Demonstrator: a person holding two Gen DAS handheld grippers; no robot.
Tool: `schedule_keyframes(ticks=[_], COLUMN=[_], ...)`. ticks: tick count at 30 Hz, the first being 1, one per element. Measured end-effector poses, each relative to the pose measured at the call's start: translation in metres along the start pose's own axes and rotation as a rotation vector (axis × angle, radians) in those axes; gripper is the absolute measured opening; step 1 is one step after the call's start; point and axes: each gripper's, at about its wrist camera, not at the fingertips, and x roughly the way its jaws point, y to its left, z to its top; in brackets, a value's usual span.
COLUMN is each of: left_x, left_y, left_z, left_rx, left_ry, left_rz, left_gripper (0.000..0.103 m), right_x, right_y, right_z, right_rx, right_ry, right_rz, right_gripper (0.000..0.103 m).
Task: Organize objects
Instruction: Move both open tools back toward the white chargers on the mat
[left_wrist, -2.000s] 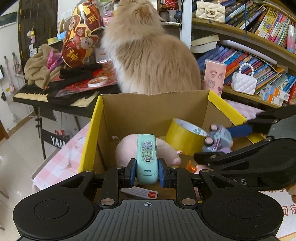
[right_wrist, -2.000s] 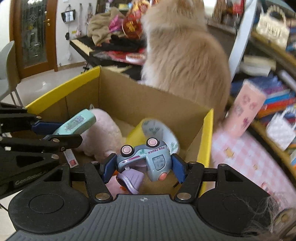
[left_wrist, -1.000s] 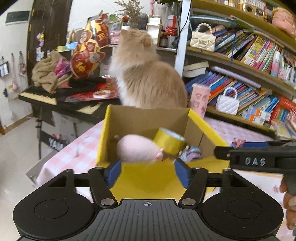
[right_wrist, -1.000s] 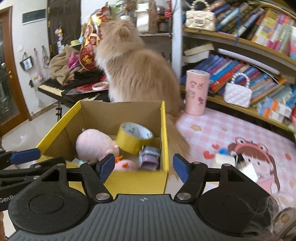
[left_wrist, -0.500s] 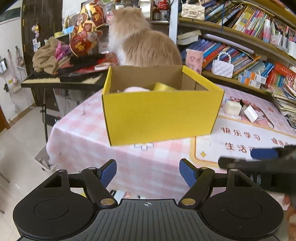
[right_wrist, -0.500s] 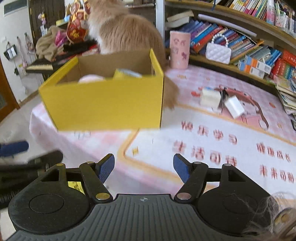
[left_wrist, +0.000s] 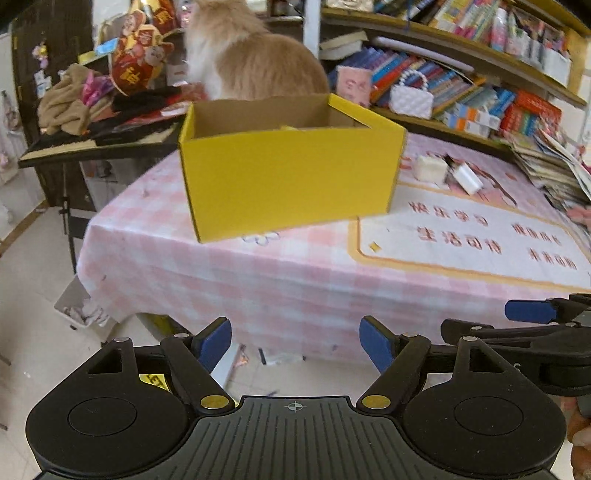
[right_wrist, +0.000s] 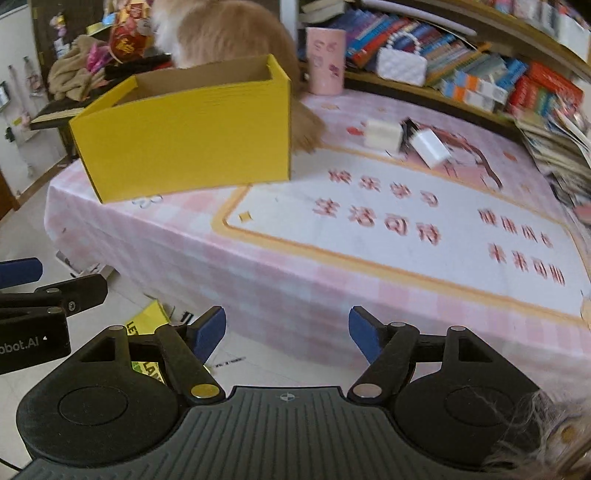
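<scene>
Your left gripper (left_wrist: 295, 345) hangs off the near edge of the table (left_wrist: 295, 280), tilted downward, its blue pads spread wide with nothing between them. Your right gripper (right_wrist: 287, 334) sits in the same pose just beside it, jaws likewise apart and empty; both sets have just been opening a little further.

Two seconds ago you held a mint-green stapler-like item in the left claw and a toy car in the right, both over the yellow box (left_wrist: 291, 173). A second ago the claws were already empty at the box rim. Now you have pulled back and down, and the box stands well apart from both, on the pink checked cloth at the table's far left part.

From this low angle the box's front wall hides its contents (only a sliver of yellow shows above the rim). The cat (left_wrist: 255, 59) behind the box is cut off at the top, and the two small white objects (right_wrist: 406, 140) on the mat are too blurred to identify.
</scene>
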Motion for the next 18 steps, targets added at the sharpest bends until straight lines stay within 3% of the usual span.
schedule_keyframes(ticks=[8, 18], left_x=[0.005, 0.025], left_y=[-0.015, -0.059], left_z=[-0.008, 0.009], left_rx=[0.056, 0.139], left_ry=[0.041, 0.042], left_rz=[-0.067, -0.178], left_gripper=[0.079, 0.079], right_x=[-0.008, -0.011], right_y=[-0.01, -0.048], right_z=[-0.019, -0.019], right_rx=[0.053, 0.109], right_ry=[0.025, 0.019], right_rz=[-0.059, -0.146], right_gripper=[0.072, 0.075])
